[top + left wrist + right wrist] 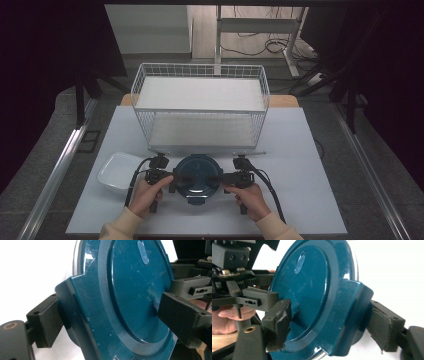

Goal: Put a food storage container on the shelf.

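I had both grippers on the round teal lidded container (198, 179), which sat on the counter (300, 165) before the wire basket (200, 107): left gripper (176, 178) and right gripper (218, 178) each clamped a lid latch between their fingers.

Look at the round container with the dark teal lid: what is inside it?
The contents are hidden: the teal lid covers the container completely. Both gripper views show the lid's flat top with a small oval mark, and side clips.

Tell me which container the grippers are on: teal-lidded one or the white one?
The round teal-lidded container, centred between both grippers. The white dish sits untouched further left.
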The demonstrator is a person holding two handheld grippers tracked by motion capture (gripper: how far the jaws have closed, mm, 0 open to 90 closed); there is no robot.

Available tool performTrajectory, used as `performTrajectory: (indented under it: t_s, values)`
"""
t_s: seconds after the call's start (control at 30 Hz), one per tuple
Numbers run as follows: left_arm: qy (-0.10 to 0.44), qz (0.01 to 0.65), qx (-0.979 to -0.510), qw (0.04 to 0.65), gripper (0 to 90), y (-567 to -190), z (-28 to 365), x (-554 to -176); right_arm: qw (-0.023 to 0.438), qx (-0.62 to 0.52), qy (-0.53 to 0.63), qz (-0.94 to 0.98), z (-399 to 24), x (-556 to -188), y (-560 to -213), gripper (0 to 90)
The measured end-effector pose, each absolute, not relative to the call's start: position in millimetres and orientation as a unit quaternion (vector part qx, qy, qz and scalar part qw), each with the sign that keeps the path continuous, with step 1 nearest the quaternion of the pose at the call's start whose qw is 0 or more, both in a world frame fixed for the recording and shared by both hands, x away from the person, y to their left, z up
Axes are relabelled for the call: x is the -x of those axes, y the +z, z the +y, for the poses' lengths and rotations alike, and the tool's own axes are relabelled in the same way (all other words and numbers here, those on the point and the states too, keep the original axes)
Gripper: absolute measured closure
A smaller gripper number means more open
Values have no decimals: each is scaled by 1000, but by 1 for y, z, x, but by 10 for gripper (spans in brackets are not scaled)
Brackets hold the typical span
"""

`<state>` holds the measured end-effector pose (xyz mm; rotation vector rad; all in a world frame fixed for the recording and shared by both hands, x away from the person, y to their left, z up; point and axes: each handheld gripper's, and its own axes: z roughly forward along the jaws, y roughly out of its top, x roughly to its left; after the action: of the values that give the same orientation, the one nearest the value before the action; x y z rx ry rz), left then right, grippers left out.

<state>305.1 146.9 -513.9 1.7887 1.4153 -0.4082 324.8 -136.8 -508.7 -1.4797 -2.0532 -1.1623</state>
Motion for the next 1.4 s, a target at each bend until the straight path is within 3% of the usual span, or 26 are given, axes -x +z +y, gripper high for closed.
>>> performTrajectory:
  t_s: [0.43,1.4]
  values:
    - [-140,566,-696,418,228,-505,153,-295,175,525,-427,-715,-144,-318,-504,349]
    - [-98,555,-709,425,303,-486,148,-281,142,509,-448,-721,-150,-309,-492,389]
